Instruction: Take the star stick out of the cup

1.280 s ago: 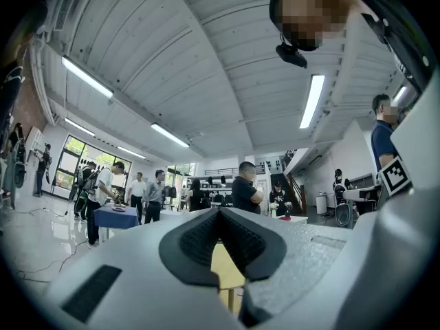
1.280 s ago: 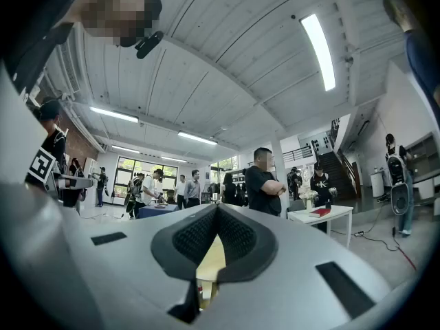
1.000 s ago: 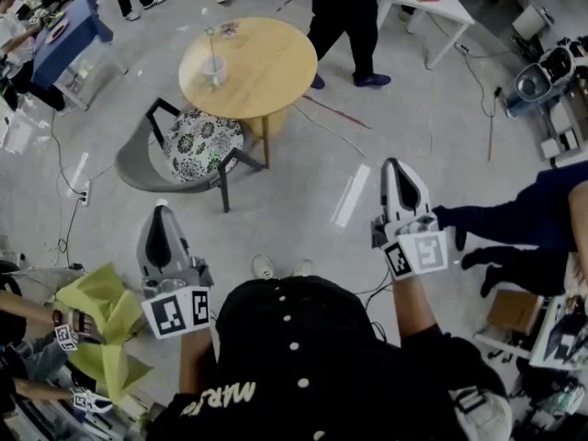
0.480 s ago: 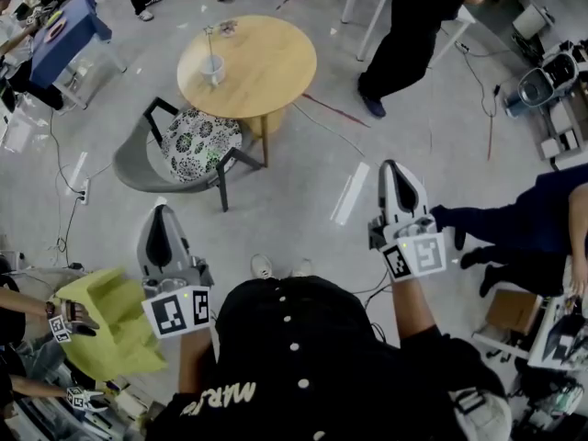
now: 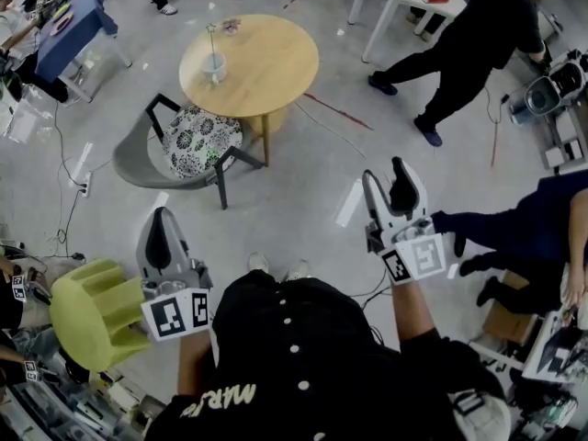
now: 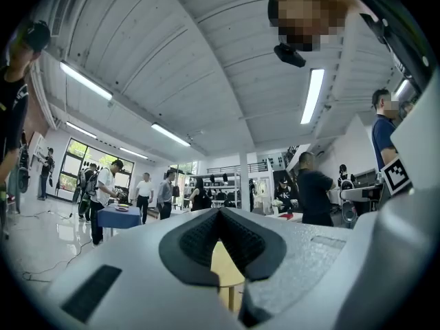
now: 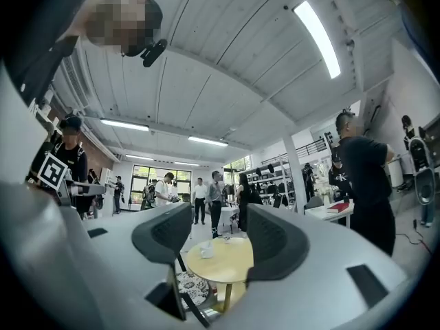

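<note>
Two grippers low, well apart from one round table [image 5: 266, 62]: left gripper [image 5: 162, 215] clamped together, empty; right gripper [image 5: 386, 175] just spread wide, nothing between. On that table, one cup [image 5: 214, 66], one star stick [image 5: 210, 31] upright inside.

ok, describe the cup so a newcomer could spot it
Find the round wooden table at the top of the head view, behind the grey chair with the patterned cushion. The cup is the small white one near the table's left edge; it alone has a thin stick standing up in it.
</note>
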